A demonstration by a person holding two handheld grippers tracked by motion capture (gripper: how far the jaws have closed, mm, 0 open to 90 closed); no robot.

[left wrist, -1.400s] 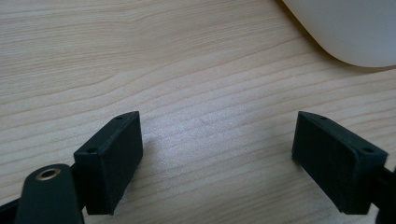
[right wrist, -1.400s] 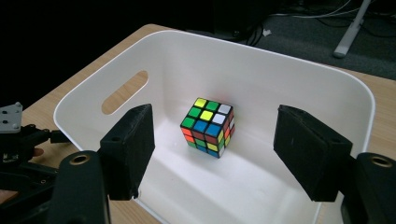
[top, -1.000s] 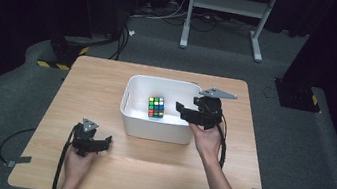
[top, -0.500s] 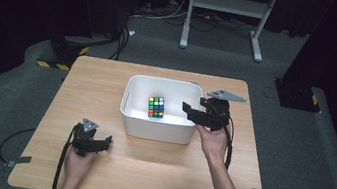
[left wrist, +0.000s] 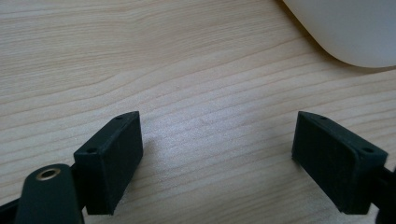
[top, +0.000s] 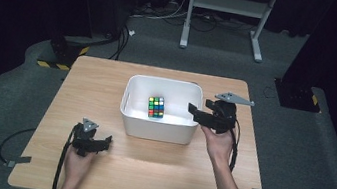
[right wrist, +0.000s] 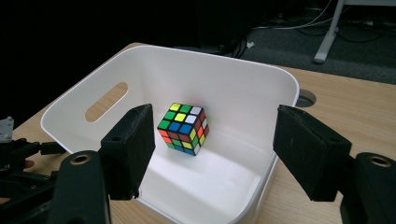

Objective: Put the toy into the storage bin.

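Note:
A multicoloured puzzle cube (top: pixel 156 107) (right wrist: pixel 183 128) lies on the floor of a white bin (top: pixel 159 128) (right wrist: pixel 224 88) at the middle of the wooden table. My right gripper (top: pixel 195 113) (right wrist: pixel 215 119) hovers at the bin's right rim and points in toward the cube. Its jaws are open with nothing between them, and the cube sits beyond their tips. My left gripper (top: pixel 105 141) (left wrist: pixel 217 135) rests low over bare wood near the bin's front left corner. It is open and empty, with the bin's rounded corner (left wrist: pixel 345 32) just ahead.
The wooden table (top: pixel 96 89) has bare wood to the left of and in front of the bin. A cable hole (right wrist: pixel 306 99) sits behind the bin. Cables trail from both grippers off the front edge. A metal stand (top: pixel 225 4) and dark equipment stand on the floor behind.
My right gripper has drifted a little to the right, from over the bin's right part to its right rim. The cube and my left gripper have stayed in place.

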